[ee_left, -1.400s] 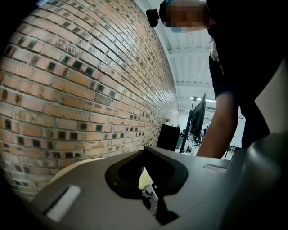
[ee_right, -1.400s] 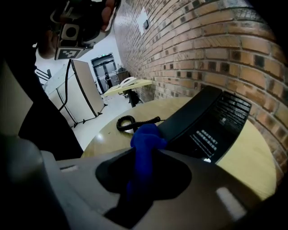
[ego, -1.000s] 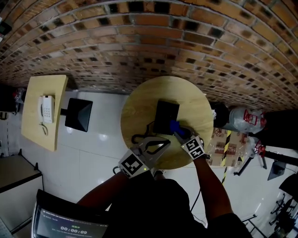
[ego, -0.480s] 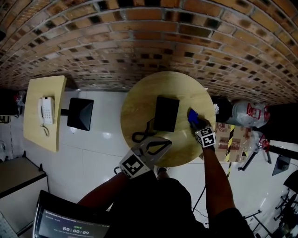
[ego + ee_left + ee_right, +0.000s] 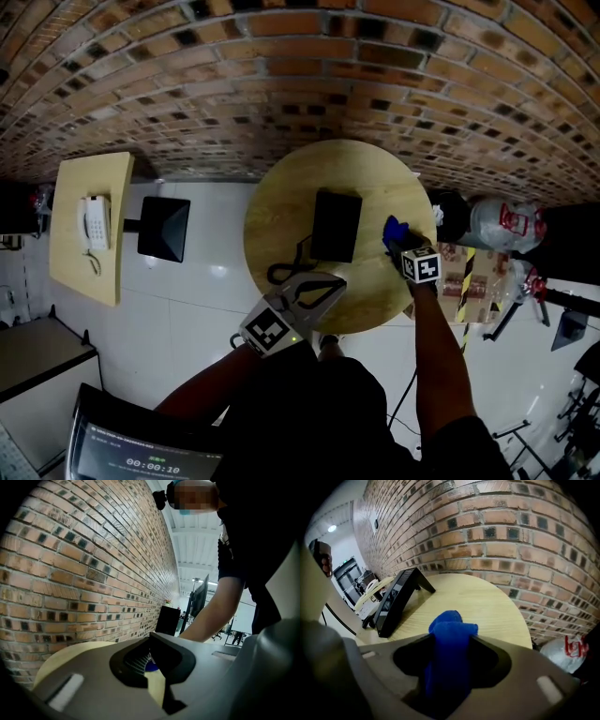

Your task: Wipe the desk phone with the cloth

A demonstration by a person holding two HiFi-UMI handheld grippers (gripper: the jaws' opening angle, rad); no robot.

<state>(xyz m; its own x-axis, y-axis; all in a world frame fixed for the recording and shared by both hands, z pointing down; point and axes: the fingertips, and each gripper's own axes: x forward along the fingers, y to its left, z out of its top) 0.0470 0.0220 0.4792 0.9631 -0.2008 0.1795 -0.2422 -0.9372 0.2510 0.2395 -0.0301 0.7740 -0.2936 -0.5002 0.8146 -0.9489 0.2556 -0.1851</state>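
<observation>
A black desk phone [image 5: 336,226] stands in the middle of the round wooden table [image 5: 281,211]; the right gripper view shows the phone [image 5: 396,602] side-on at the left. My right gripper [image 5: 397,242] is over the table's right part, apart from the phone, with a bunched blue cloth [image 5: 393,230] between its jaws. The jaws are opening, and the blue cloth [image 5: 450,641] still fills the gap and touches both sides. My left gripper [image 5: 339,281] rests at the table's near edge with its tips together and nothing held.
The phone's black cord [image 5: 281,274] loops on the table at the near left. A brick wall runs behind the table. On the floor are a second small table with a white phone [image 5: 94,221], a black box [image 5: 161,230] and a wrapped bundle [image 5: 497,225].
My right gripper has carried the blue cloth from the phone's near right corner out to the table's right side. The left gripper has stayed put.
</observation>
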